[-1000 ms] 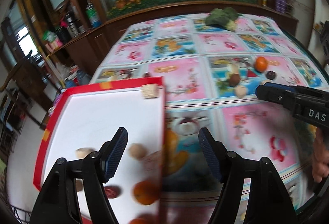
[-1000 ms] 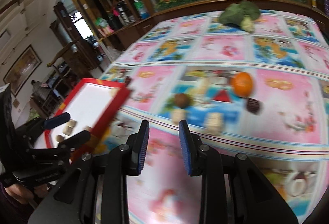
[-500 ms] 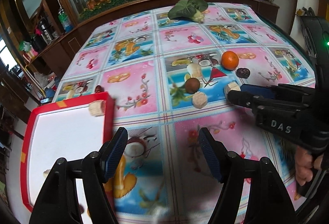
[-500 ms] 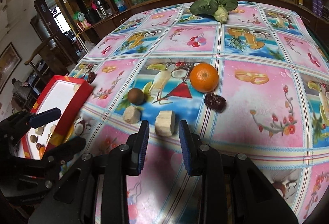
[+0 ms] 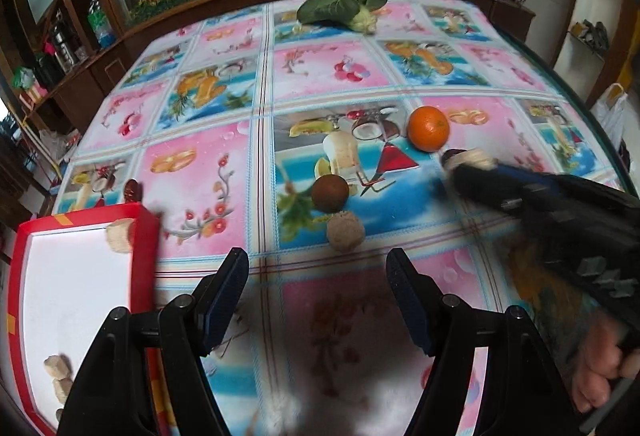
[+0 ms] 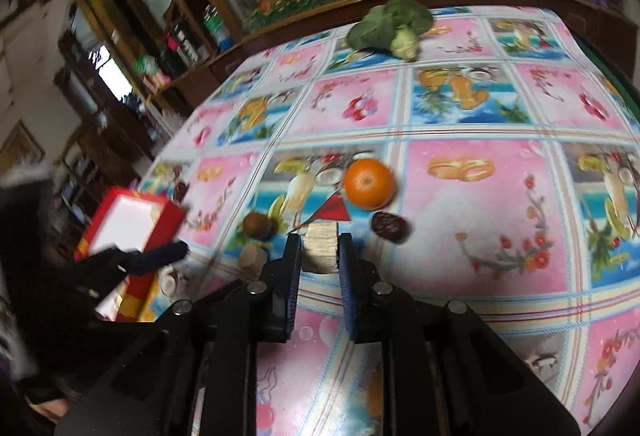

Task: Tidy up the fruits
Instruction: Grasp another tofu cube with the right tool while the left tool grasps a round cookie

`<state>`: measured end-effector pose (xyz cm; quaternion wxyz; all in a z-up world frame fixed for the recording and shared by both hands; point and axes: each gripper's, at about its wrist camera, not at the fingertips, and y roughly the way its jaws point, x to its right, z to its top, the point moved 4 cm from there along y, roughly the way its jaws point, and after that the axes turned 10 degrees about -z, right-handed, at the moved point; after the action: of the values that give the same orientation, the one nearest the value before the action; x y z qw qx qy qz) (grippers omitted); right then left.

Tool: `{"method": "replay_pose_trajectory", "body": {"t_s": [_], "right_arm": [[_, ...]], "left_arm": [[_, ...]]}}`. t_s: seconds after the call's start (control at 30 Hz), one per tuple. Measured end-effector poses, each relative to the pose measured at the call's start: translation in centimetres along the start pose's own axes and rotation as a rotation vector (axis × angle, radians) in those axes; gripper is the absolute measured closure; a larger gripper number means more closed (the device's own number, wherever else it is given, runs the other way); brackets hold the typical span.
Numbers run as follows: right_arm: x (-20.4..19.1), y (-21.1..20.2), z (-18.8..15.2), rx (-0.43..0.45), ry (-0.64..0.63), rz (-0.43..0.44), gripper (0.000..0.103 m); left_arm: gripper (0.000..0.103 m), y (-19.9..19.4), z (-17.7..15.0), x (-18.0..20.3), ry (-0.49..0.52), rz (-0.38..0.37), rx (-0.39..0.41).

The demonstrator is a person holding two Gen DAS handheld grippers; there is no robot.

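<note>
My right gripper (image 6: 319, 238) is shut on a pale beige fruit chunk (image 6: 319, 251); the left wrist view shows that blurred gripper (image 5: 470, 165) with the chunk (image 5: 476, 157) at its tip. Just beyond lie an orange (image 6: 369, 183) and a dark date (image 6: 389, 224). A brown round fruit (image 5: 330, 193) and a beige round piece (image 5: 345, 235) sit just ahead of my open left gripper (image 5: 316, 266). At the left is a red tray (image 5: 145, 236) with a white floor, holding a few beige pieces (image 5: 119, 234).
A leafy green vegetable (image 5: 340, 5) lies at the far edge of the patterned tablecloth (image 5: 200, 171). Another date (image 5: 132, 189) rests just outside the tray's far corner. Wooden cabinets and a planter border the far side. A hand (image 5: 600, 368) holds the right gripper.
My left gripper swung right, off the tray and toward the loose fruits. My right gripper moved forward and shut on the beige chunk.
</note>
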<state>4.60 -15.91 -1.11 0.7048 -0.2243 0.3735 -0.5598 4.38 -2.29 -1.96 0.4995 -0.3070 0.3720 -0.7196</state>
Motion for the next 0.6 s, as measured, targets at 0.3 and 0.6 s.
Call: {"method": "replay_pose_trajectory", "body": {"t_s": [0.3,0.6], "right_arm": [[0.6,-0.8,0.4,0.003,0.058,0.036,0.082],[0.4,-0.8,0.4,0.011,0.048,0.035,0.082]], "left_arm": [[0.052,1.9,0.9,0.6,-0.025,-0.036,-0.009],[0.081,2.3,0.8,1.3,-0.023,-0.091,-0.002]]}}
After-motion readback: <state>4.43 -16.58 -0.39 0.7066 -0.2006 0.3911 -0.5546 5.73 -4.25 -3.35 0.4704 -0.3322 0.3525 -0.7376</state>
